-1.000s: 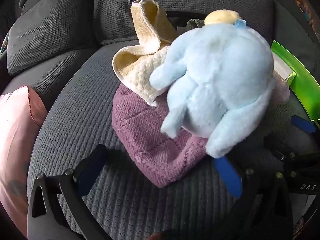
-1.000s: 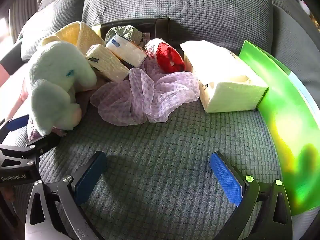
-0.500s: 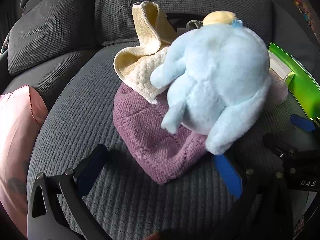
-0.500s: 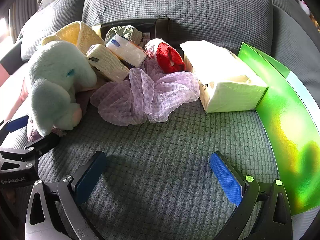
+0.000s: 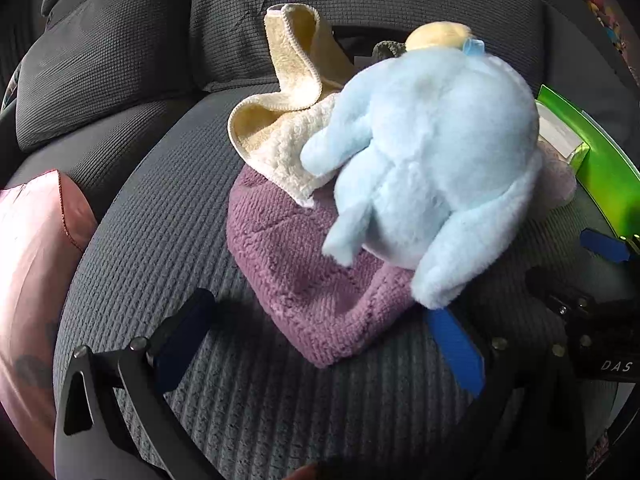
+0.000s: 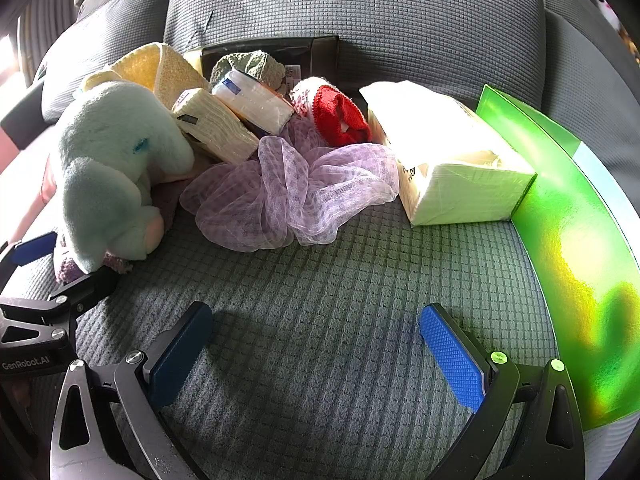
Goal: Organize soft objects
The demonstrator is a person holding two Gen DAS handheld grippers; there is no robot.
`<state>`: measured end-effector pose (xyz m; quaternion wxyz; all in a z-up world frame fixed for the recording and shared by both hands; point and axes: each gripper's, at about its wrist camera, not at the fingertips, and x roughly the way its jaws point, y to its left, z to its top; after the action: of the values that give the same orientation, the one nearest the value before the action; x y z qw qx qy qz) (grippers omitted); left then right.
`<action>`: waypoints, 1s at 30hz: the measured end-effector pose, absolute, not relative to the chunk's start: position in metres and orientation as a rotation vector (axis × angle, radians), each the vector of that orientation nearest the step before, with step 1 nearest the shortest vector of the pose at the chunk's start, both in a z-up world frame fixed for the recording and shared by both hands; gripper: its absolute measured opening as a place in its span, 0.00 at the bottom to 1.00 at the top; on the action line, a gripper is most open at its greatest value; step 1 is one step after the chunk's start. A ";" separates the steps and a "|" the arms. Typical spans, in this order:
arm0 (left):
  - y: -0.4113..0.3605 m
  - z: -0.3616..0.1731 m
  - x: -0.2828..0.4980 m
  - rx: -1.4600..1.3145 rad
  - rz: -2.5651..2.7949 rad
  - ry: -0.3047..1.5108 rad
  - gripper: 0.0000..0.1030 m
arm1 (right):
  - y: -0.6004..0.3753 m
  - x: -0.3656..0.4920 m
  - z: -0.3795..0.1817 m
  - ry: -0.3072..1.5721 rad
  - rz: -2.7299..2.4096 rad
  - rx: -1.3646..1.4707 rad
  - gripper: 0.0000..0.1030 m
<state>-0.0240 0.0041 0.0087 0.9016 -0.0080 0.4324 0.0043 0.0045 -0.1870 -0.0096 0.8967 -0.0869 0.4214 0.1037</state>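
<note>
A light blue plush toy [image 5: 432, 168] lies on a purple knit cloth [image 5: 308, 276] on the grey sofa seat, with a yellow towel [image 5: 288, 92] behind it. My left gripper [image 5: 320, 336] is open; the cloth's near corner reaches between its fingers and the plush's leg ends just above the right fingertip [image 5: 436, 320]. My right gripper [image 6: 316, 348] hovers open over bare seat, holding nothing. Ahead of it lie the plush [image 6: 116, 168], a lilac mesh puff [image 6: 292, 192], a tissue pack [image 6: 452, 160], a red knit item [image 6: 340, 116] and two wrapped packs [image 6: 216, 128].
A green folder [image 6: 580, 240] stands along the seat's right side. A black box [image 6: 272, 52] with a grey-green cloth [image 6: 248, 64] sits against the back cushion. A pink cushion [image 5: 32, 264] lies at the left. The left gripper's body [image 6: 40, 320] shows beside the plush.
The left gripper has crept slightly closer to the purple cloth and the plush. The right gripper and the objects in front of it have stayed put.
</note>
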 end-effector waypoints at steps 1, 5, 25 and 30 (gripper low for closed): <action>0.005 0.009 -0.022 -0.017 0.008 0.895 0.99 | -0.187 0.005 -0.010 0.873 0.215 -0.180 1.00; 0.002 0.005 -0.026 -0.017 0.012 0.891 0.99 | -0.187 0.005 -0.010 0.873 0.215 -0.180 1.00; 0.000 0.000 -0.026 -0.020 0.018 0.884 0.99 | -0.187 0.005 -0.010 0.872 0.215 -0.180 1.00; -0.001 -0.001 -0.027 -0.021 0.019 0.884 0.99 | -0.187 0.005 -0.010 0.872 0.215 -0.180 1.00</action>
<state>-0.0265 -0.0009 -0.0012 0.9039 -0.0102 0.4276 0.0091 0.0045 -0.1870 -0.0096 0.8969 -0.0870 0.4211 0.1036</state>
